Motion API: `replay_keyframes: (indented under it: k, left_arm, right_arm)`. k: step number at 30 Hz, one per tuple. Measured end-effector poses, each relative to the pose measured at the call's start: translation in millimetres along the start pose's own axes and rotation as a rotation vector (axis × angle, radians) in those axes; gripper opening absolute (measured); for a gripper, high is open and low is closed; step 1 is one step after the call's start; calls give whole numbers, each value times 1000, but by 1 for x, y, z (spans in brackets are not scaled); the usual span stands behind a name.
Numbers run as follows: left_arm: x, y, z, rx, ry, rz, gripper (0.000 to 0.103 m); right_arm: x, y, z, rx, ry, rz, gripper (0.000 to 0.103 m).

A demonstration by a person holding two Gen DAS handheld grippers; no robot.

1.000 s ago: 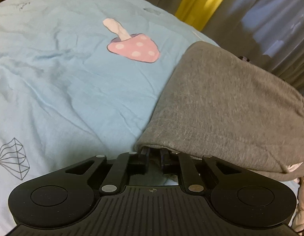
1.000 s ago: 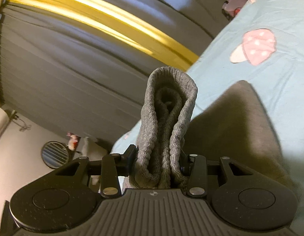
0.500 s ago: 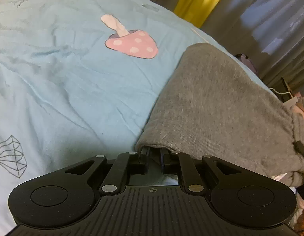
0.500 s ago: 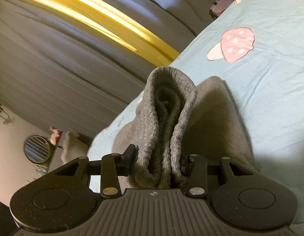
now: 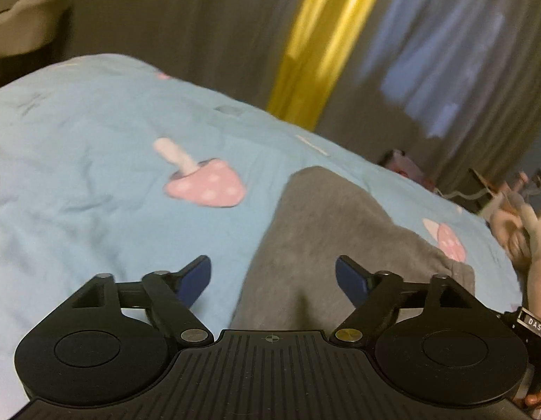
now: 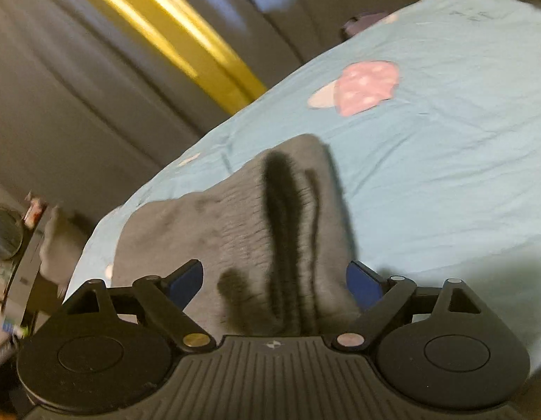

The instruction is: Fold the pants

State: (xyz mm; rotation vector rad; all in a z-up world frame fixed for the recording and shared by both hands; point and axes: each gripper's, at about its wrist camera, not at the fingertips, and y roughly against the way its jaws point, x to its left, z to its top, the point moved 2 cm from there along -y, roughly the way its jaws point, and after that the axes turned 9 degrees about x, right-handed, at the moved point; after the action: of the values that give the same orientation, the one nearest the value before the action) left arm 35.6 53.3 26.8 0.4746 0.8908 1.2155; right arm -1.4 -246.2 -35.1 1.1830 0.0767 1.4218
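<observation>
My left gripper (image 5: 273,281) and right gripper (image 6: 274,283) have both just been opening and now gape wide, nothing pinched, because the fold is laid. The pants (image 5: 340,245) lie loose beneath both grippers, doubled over on the bed (image 5: 95,192), their ribbed band (image 6: 242,210) slack under my right gripper.

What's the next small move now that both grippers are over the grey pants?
Probably lift both clear. The left gripper and right gripper have just been opening, pads off the cloth, and the grey pants lie folded on the blue bedsheet.
</observation>
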Motion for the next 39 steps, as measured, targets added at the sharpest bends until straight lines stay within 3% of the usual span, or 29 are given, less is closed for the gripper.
replay_keyframes:
  k: [1, 4, 7, 12, 18, 21, 22, 23, 25, 29, 33, 39]
  left_arm:
    - [-2, -11, 5, 28, -11, -9, 89]
    - [-3, -46, 12, 120, -19, -4, 88]
    - [3, -80, 11, 237, 14, -31, 86]
    - [7, -114, 17, 302, 1, -117, 87]
    - [1, -150, 31, 398, -92, -223, 94]
    - [-10, -166, 37, 436, -143, -228, 96]
    - [-12, -167, 41, 420, -139, -235, 91]
    - [-13, -167, 44, 399, -124, -235, 72]
    - [-14, -168, 47, 392, -82, -230, 57]
    - [-22, -151, 43, 334, -130, -228, 33]
    - [-33, -130, 55, 276, -124, -280, 28]
    - [-71, -115, 96, 159, -126, -350, 28]
  right_arm:
    - [5, -2, 0, 2, 27, 1, 96]
    - [17, -7, 0, 18, 94, -44, 98]
    - [1, -25, 7, 78, 68, -80, 99]
    - [-36, -49, 13, 186, -100, 133, 99]
    - [-27, -71, 29, 228, -18, 177, 99]
    - [-26, -81, 35, 223, -30, 206, 99]
    - [-26, -84, 38, 219, -42, 208, 99]
    - [-23, -82, 37, 209, -42, 210, 99]
    - [-15, -81, 35, 181, 0, 166, 70]
    - [1, -73, 30, 139, 56, 134, 63]
    - [16, -62, 35, 90, 62, 151, 59]
    - [31, -37, 80, -16, 82, 163, 59]
